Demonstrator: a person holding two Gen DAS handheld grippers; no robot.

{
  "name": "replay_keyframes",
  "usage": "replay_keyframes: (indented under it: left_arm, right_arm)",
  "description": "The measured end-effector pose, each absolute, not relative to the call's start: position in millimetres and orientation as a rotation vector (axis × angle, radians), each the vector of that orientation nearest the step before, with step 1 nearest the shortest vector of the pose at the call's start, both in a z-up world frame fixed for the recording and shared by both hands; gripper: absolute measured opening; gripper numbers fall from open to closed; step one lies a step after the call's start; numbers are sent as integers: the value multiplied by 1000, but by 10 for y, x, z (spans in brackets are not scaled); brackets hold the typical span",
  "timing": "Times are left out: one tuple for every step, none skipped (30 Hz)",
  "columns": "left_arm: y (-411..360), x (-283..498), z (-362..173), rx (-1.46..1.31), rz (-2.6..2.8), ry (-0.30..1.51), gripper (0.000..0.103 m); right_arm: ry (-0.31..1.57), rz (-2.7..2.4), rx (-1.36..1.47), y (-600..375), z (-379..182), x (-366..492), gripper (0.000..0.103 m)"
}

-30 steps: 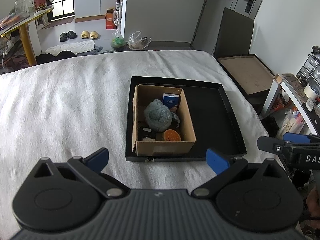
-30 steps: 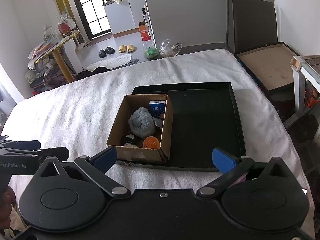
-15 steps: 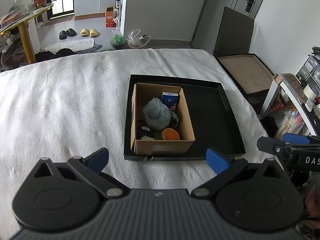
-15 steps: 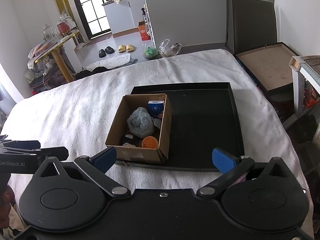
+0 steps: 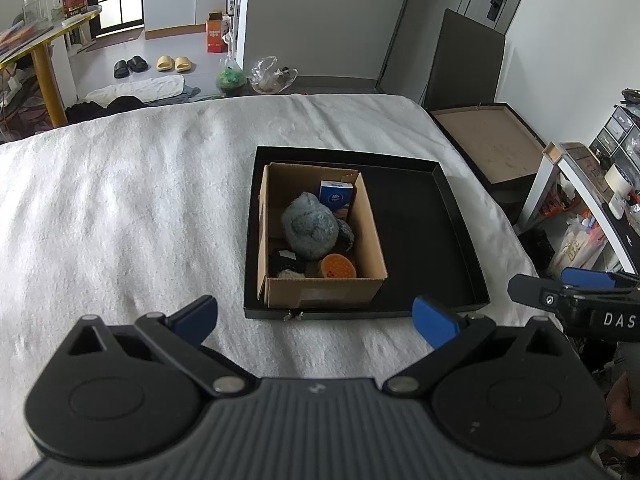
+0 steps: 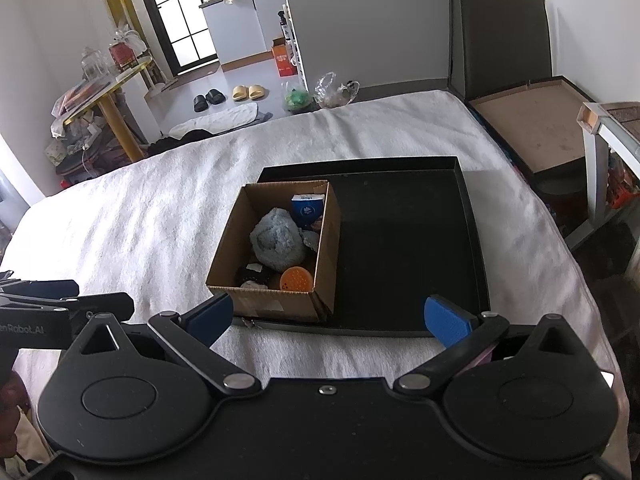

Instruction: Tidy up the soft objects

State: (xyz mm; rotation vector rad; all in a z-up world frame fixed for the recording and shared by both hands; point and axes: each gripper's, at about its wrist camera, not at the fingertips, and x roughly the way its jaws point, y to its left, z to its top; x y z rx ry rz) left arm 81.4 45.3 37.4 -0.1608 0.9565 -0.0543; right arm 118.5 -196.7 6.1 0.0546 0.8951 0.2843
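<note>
A cardboard box [image 5: 320, 292] stands in the left half of a black tray [image 5: 432, 224] on a white bedcover. In the box lie a grey-blue fluffy plush [image 5: 310, 226], a blue carton [image 5: 336, 196], an orange round item [image 5: 337, 267] and a small black item [image 5: 285, 261]. The same box [image 6: 276, 300], plush [image 6: 276, 240] and tray [image 6: 404, 240] show in the right wrist view. My left gripper [image 5: 314, 316] is open and empty, short of the tray's near edge. My right gripper [image 6: 328, 318] is open and empty, also short of the tray.
The right half of the tray is bare. The white bedcover [image 5: 120, 208] spreads wide to the left. A brown board in a black frame [image 5: 488, 140] leans off the bed's right side. Shelves with clutter [image 5: 600, 200] stand at right. Slippers and bags lie on the floor beyond.
Both grippers have drifted slightly; the box and tray sit a little lower and nearer in the views. Nothing was grasped or released.
</note>
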Motion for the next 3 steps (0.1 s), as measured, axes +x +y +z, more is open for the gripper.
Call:
replay_keyframes:
  left_arm:
    - [453,814,374,-160,-55,956,103]
    - [455,816,374,-161,-54,956,103]
    - [453,814,375,-163,-55,955,103]
  right_arm:
    - [896,284,57,-1970,59,1192,103]
    - [896,283,55,-1969,58,1192,103]
    - [897,281,55,-1969,54,1196,103]
